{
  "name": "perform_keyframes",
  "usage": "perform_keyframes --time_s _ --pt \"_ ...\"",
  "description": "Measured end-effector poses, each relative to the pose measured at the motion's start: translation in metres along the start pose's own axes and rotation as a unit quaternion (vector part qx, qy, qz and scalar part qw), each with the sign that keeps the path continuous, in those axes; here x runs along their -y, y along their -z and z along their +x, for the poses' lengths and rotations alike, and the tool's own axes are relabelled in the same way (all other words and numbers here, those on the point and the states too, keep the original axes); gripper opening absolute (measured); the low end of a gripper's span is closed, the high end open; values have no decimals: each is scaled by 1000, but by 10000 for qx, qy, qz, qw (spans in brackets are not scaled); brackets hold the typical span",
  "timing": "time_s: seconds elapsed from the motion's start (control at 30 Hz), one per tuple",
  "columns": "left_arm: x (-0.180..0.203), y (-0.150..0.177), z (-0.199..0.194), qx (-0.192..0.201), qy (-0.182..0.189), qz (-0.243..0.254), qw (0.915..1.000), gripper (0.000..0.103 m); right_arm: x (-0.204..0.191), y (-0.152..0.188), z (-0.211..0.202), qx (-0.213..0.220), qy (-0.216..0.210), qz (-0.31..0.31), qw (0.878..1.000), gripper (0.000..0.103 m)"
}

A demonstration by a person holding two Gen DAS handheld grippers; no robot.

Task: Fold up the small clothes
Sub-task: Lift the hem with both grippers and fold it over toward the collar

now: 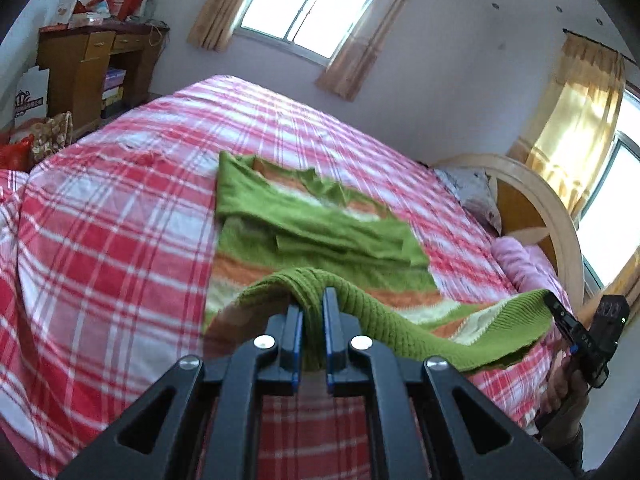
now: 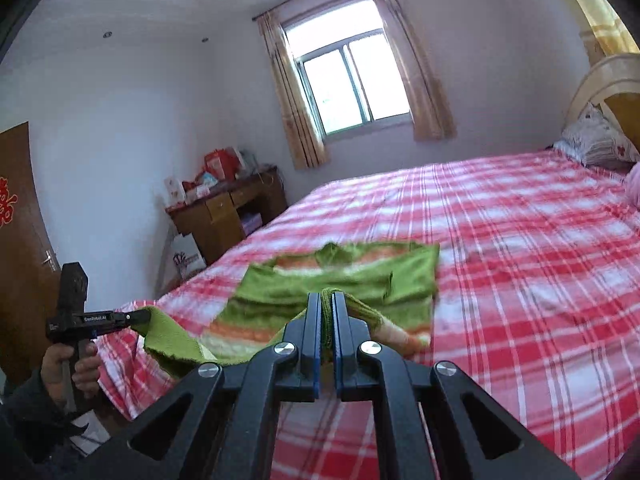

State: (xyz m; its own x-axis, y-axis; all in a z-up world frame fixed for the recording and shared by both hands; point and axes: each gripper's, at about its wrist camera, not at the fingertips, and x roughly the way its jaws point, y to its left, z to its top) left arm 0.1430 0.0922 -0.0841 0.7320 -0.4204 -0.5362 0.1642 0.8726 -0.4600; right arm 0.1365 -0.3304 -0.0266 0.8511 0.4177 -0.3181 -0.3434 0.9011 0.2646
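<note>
Left claw (image 1: 312, 304) is clamped tight on a bunched ridge of the green knit sweater (image 1: 320, 220), the ribbed hem pinched between its two blue-edged fingers. Right claw (image 2: 327, 308) is pinched down just the same on the other corner of that hem, so the near edge hangs lifted between the two while the rest of the garment lies flat on the bed (image 2: 520, 260). One sweater, green with orange and cream stripes, its sleeves folded in across the body, sitting about mid-bed on the near side.

Two claws, each in a hand: the person's right hand (image 1: 560, 392) shows at the edge of the left view, the left hand (image 2: 68, 364) with a dark sleeve at the edge of the right view.

Out from there, the bed wears a red, pink and white plaid cover. At its head, a curved pale wooden headboard (image 1: 560, 216), one patterned pillow (image 2: 596, 140) and something pink and fluffy (image 1: 516, 260) beside it. Two windows with yellowish curtains, one on the far wall (image 2: 352, 84), one by the headboard (image 1: 608, 208). One wooden desk (image 2: 228, 208) in the corner, piled with red boxes, a white paper bag (image 2: 186, 258) leaning at its foot. One brown door (image 2: 20, 240) with a red decoration.
</note>
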Motion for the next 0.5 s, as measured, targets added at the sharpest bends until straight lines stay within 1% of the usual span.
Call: perform_keyframes --time_s 0.03,0.07,0.17,0.37,0.5 --pt "-1 -6 2 57 4 -51 10000 8 -2 -9 4 103 36 -51 9999 4" --pt "-1 -9 2 87 24 -82 9999 8 -2 -9 4 103 36 -51 9999 4" --pt "-1 -23 4 222 41 -129 9997 8 -3 -24 13 205 66 -124 9997 4" --pt "-1 -54 13 457 17 -182 9988 8 -5 -53 31 288 118 -302 9991 4" --pt "-5 -76 25 551 -49 -249 9982 8 -4 -70 48 264 203 -406 9986 4"
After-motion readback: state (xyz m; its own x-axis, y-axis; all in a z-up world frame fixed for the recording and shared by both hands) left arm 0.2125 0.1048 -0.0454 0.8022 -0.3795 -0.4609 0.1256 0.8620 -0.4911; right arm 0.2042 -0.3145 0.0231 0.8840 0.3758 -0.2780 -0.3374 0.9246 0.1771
